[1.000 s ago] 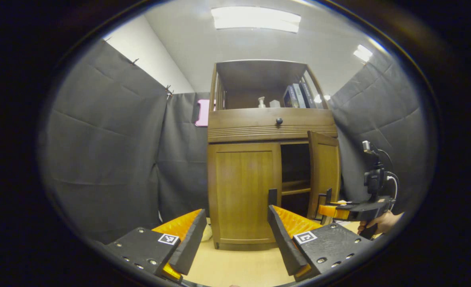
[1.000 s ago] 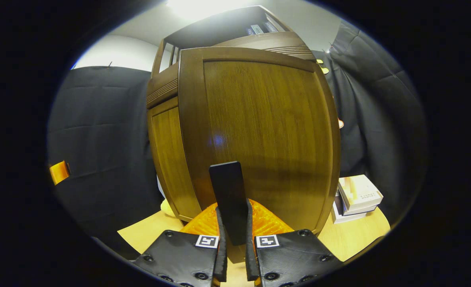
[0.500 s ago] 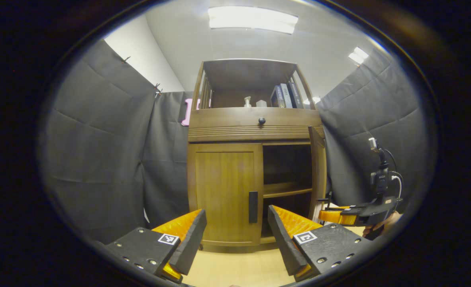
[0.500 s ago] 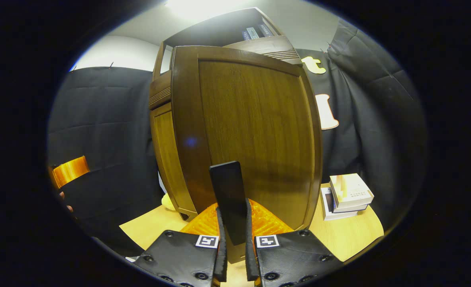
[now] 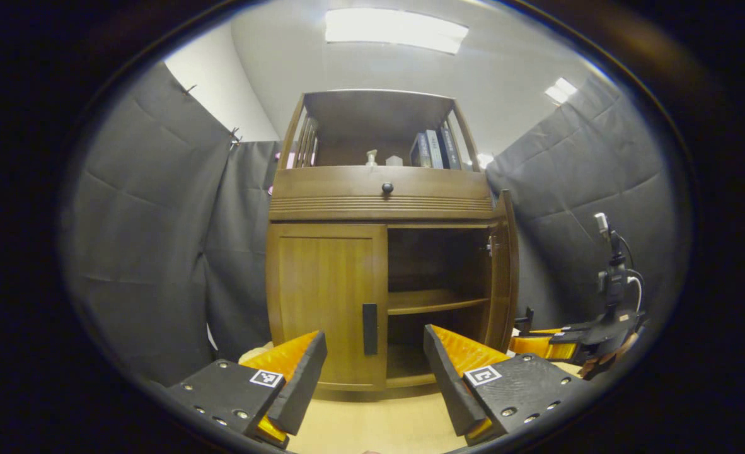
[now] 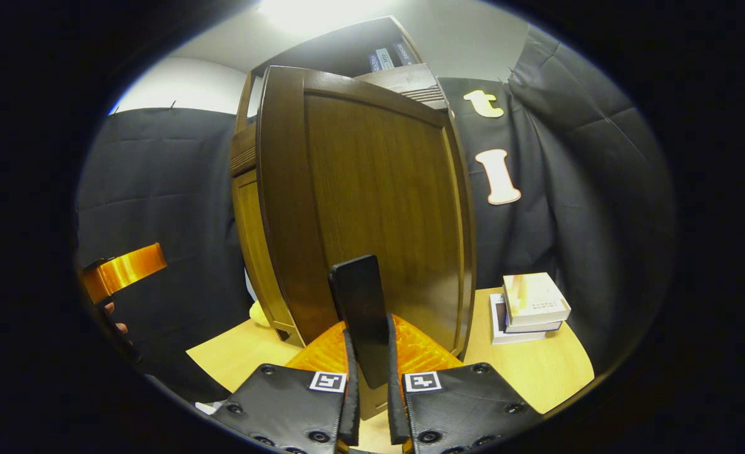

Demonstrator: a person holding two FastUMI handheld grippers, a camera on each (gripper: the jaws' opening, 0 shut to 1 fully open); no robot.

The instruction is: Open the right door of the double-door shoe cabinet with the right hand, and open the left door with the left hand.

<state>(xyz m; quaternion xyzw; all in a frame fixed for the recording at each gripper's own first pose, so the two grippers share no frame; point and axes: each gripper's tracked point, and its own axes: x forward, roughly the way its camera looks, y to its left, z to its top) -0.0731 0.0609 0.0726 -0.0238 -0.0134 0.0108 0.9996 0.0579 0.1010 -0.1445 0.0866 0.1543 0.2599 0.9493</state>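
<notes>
Right gripper [image 6: 370, 384]: low before the swung-out right door [image 6: 372, 208], jaws clamped on its black handle [image 6: 361, 315].
Left gripper [image 5: 372, 372]: level, facing the shoe cabinet [image 5: 382, 208], jaws spread wide, gripping nothing.
Left door [image 5: 325, 299]: closed, its handle [image 5: 370, 320] apparently just beyond the fingertips.
Tabletop [image 6: 536, 372]: carries stacked boxes [image 6: 530, 306].
</notes>
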